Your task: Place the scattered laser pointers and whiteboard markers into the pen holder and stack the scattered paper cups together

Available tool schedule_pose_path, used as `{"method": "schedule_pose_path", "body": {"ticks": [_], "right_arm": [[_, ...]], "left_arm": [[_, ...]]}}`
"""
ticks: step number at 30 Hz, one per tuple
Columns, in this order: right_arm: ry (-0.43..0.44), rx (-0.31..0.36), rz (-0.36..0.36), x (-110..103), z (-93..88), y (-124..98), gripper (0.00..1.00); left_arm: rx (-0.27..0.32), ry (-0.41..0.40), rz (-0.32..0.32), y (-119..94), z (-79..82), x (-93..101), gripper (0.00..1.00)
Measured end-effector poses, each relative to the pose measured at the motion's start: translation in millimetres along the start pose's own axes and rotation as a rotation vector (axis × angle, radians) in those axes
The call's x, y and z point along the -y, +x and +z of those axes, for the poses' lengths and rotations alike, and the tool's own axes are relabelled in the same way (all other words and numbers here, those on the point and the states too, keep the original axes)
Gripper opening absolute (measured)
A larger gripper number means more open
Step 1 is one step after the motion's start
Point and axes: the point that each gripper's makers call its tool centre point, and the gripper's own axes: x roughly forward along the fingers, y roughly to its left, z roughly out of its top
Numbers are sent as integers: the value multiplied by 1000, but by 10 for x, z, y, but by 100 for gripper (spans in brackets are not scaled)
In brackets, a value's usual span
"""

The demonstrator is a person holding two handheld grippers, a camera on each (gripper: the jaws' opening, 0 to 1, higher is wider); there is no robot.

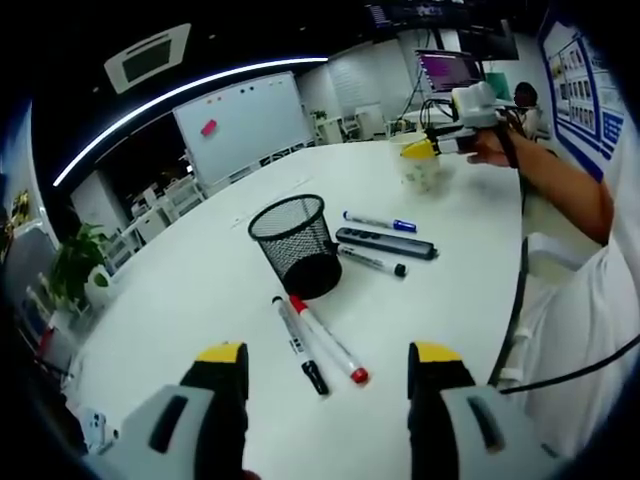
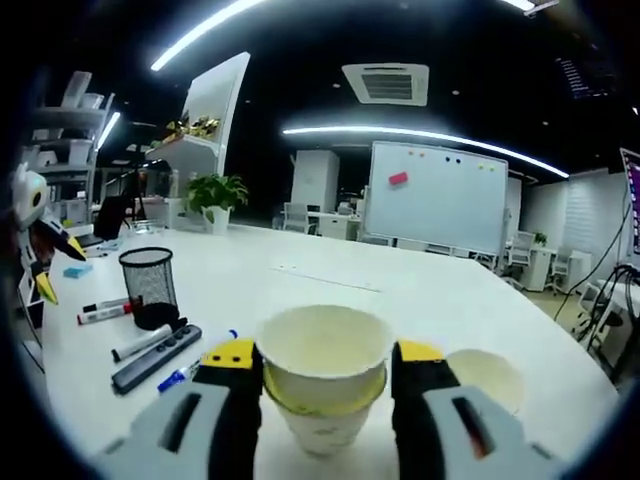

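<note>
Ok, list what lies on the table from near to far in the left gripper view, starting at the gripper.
Red-capped marker and black-capped marker side by side → mesh pen holder → black-capped marker → laser pointer → blue-capped marker → paper cups, with the right gripper at them.

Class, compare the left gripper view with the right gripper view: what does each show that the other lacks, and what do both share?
Left gripper view alone: a person's arm.

Right gripper view alone: a second paper cup on the table, a stacked paper cup seen close between the right gripper jaws.

Shared: mesh pen holder, red-capped marker, black laser pointer, whiteboard, white table.
</note>
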Motion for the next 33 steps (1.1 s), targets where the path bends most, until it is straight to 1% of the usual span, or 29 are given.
{"method": "schedule_pose_path", "body": {"ticks": [5, 9, 11, 12, 15, 17, 24, 27, 33], "right_arm": [[-2, -2, 3, 7, -11, 13, 56], [-23, -31, 5, 82, -70, 42, 56], [-42, -71, -4, 103, -155, 51, 56], [-37, -74, -4, 101, -165, 54, 56], [-15, -65, 0, 154, -194, 77, 56], [-18, -67, -4, 175, -203, 81, 56], [-8, -59, -3, 175, -194, 66, 58], [-7, -48, -6, 172, -182, 55, 64], [4, -35, 3, 142, -167, 42, 67]], "left_arm": [[0, 2, -5, 7, -2, 18, 65], [-4, 6, -11, 11, -19, 31, 65], [-6, 5, -12, 15, -28, 34, 65], [-7, 6, -12, 16, -30, 34, 65], [-5, 2, -13, 23, -31, 32, 65], [-8, 6, -14, 28, -35, 38, 65], [-7, 8, -18, 37, -26, 55, 65], [-8, 8, -20, 40, -28, 60, 65], [-7, 12, -22, 38, -25, 68, 65]]}}
